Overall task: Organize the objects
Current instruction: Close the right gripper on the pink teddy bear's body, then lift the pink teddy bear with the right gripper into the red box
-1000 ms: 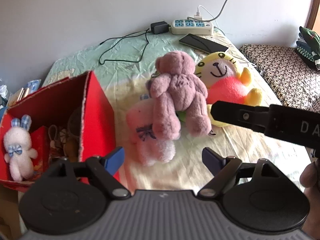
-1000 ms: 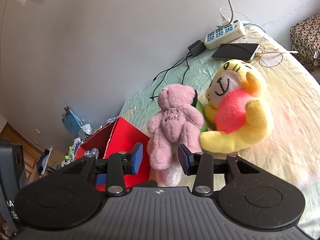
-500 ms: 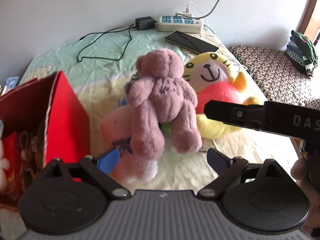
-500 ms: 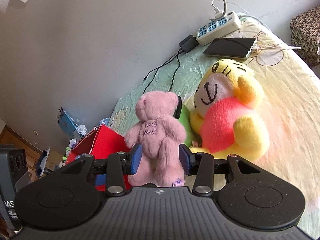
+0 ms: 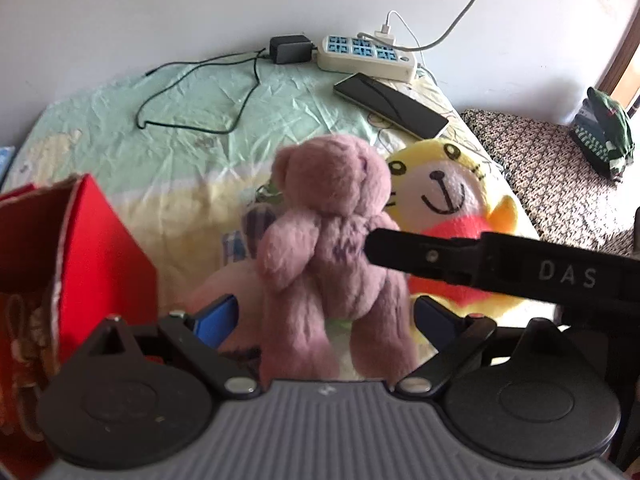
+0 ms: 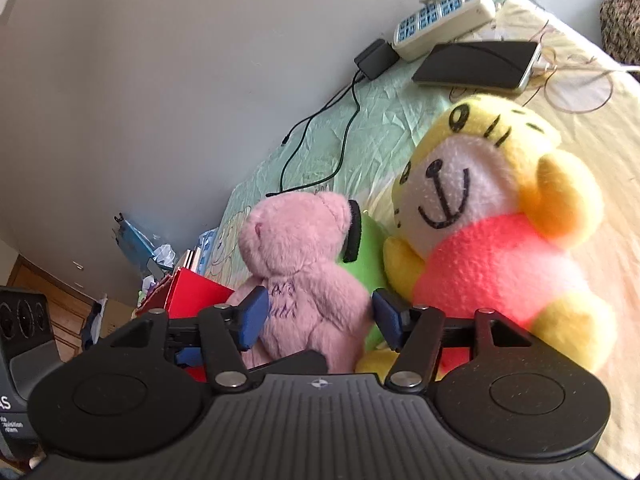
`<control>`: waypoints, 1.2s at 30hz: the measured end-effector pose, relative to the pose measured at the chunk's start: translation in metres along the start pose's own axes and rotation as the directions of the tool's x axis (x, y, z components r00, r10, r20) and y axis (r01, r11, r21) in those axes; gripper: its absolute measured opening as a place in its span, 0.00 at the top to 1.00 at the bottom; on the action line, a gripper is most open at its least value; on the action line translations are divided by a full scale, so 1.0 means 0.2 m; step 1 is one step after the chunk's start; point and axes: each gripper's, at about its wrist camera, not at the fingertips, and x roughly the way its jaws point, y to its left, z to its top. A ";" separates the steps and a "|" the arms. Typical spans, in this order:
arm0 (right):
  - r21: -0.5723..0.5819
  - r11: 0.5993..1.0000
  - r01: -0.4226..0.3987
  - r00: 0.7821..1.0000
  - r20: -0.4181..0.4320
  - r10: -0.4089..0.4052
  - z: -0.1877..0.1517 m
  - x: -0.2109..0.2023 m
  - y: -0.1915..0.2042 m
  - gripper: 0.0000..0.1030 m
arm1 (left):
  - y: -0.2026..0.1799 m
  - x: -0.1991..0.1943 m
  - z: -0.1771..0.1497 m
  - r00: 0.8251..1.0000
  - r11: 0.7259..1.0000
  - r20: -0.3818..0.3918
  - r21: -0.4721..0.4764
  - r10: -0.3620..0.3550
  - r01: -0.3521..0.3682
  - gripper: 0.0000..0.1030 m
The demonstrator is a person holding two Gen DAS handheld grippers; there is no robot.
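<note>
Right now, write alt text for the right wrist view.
The right claw brackets a pink bear's body, its blue pads at the sides. A yellow tiger plush lies right of it on the bed, a red box left; a phone and power strip lie near the wall.

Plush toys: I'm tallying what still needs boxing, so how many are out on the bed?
3 for sure: the pink bear between the right jaws, the yellow tiger beside it, a pale pink plush behind. Green under the bear may be another.

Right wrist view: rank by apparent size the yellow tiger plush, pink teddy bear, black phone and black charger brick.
1. yellow tiger plush
2. pink teddy bear, though it is nearest the camera
3. black phone
4. black charger brick
</note>
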 end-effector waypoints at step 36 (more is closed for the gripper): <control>-0.133 0.981 -0.139 0.976 0.146 0.158 -0.17 -0.33 0.44 0.76 | -0.02 -0.46 -0.14 0.979 0.998 0.195 0.031 -0.063 0.058 0.23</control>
